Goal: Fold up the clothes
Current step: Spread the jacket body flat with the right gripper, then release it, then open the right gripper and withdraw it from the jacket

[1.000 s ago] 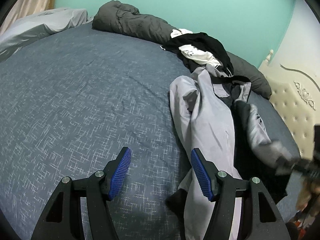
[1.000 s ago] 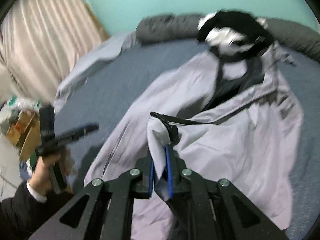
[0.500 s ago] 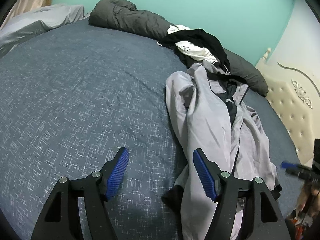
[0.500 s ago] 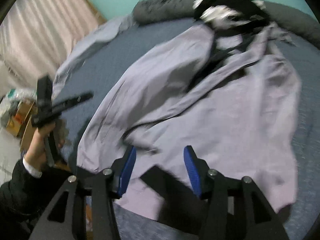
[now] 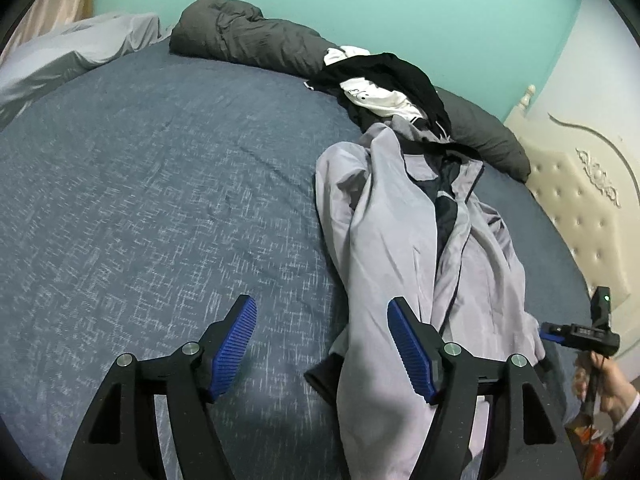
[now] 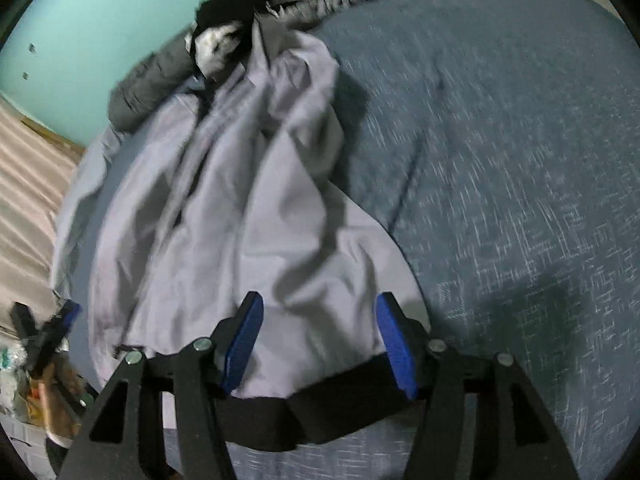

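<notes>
A light grey jacket (image 5: 392, 232) with a dark lining and black hem lies crumpled lengthwise on the blue bed (image 5: 160, 200). It also shows in the right wrist view (image 6: 248, 216), its black hem band (image 6: 320, 416) nearest the camera. My left gripper (image 5: 322, 344) is open and empty, just above the bed at the jacket's near left edge. My right gripper (image 6: 318, 340) is open and empty over the jacket's lower part. The right gripper shows in the left wrist view (image 5: 576, 336) at the far right.
A pile of black and white clothes (image 5: 384, 88) lies beyond the jacket. A dark grey duvet (image 5: 248, 40) runs along the teal wall. A cream padded headboard (image 5: 580, 200) stands at the right. A grey sheet (image 5: 72, 52) lies at the far left.
My right gripper opened and let go of the jacket, which dropped onto the bed. The right gripper then swung toward the jacket's hem. My left gripper stayed open and shifted slightly.
</notes>
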`<state>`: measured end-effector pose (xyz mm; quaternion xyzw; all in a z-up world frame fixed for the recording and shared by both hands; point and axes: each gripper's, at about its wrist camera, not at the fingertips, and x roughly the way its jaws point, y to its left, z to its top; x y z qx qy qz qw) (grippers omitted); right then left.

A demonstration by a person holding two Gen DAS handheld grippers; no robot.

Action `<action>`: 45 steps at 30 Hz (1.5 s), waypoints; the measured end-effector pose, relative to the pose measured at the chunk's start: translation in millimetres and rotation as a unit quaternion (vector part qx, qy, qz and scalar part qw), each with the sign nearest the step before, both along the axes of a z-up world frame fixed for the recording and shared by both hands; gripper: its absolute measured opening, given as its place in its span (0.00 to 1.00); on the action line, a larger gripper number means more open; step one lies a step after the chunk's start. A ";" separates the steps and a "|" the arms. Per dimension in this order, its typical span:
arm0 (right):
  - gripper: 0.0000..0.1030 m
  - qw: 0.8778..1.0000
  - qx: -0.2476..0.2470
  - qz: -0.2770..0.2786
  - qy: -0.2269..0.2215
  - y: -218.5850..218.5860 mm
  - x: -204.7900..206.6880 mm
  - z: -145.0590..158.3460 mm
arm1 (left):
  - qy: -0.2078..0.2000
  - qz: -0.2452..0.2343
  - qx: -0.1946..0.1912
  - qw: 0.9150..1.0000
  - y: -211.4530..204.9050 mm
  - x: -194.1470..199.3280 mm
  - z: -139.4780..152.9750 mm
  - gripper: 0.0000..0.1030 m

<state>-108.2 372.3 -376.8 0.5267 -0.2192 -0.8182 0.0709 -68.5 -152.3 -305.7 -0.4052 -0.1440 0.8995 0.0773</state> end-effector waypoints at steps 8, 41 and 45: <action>0.59 0.996 0.055 0.046 -0.048 -8.2 -17.2 -30.8 | -0.005 -0.006 -0.044 0.999 4.6 13.4 13.8 0.71; 0.02 0.953 0.286 -0.082 0.065 198.3 -15.6 151.8 | -0.020 0.002 -0.070 0.997 8.9 18.0 13.9 0.72; 0.05 0.938 0.323 -0.103 0.069 221.2 -18.0 156.7 | -0.027 0.006 -0.069 0.997 5.1 14.3 11.0 0.72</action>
